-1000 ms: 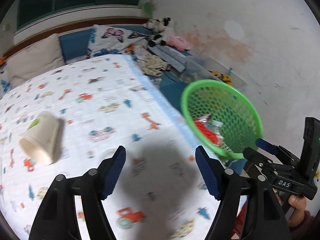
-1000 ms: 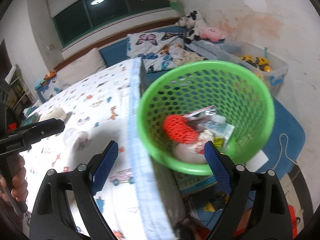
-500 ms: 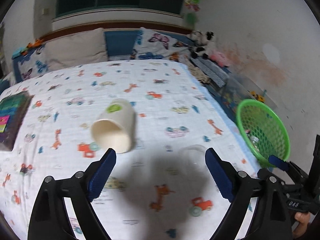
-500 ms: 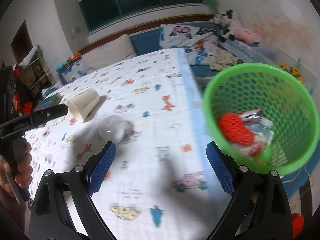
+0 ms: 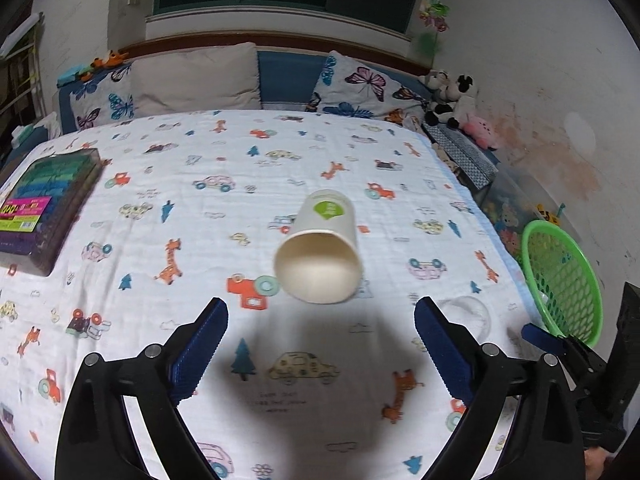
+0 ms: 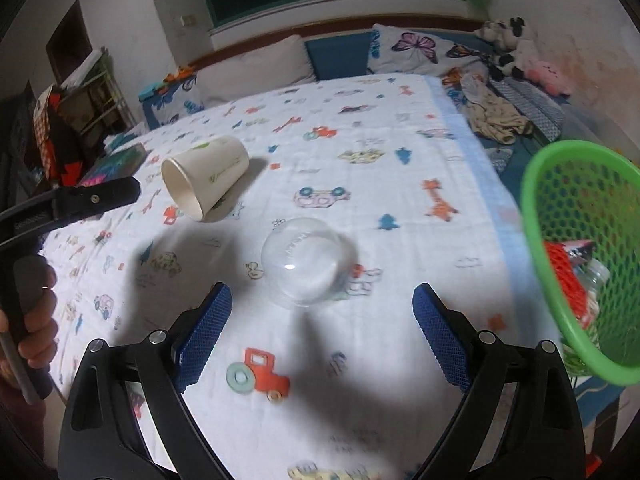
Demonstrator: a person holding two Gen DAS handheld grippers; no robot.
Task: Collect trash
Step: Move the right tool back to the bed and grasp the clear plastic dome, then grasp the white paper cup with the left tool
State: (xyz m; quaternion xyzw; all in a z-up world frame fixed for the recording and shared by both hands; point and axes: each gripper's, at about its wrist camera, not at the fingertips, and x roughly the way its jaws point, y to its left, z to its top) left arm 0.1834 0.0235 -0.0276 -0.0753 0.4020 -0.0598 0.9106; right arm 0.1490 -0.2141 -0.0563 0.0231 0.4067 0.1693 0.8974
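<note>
Lying sideways on bedsheet (image 5: 200,168): paper cup (image 5: 322,248).

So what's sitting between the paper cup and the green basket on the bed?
The clear plastic cup, lying on the sheet between the paper cup and the green basket. The right wrist view shows it best; the rest of that stretch is bare sheet.

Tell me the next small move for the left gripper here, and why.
Probably ease the left gripper forward and down so its open fingers straddle the paper cup, then close. The cup lies on its side on the bedsheet, mouth toward the gripper, just ahead of the fingertips, and nothing is between the jaws, which have just been opening.
</note>
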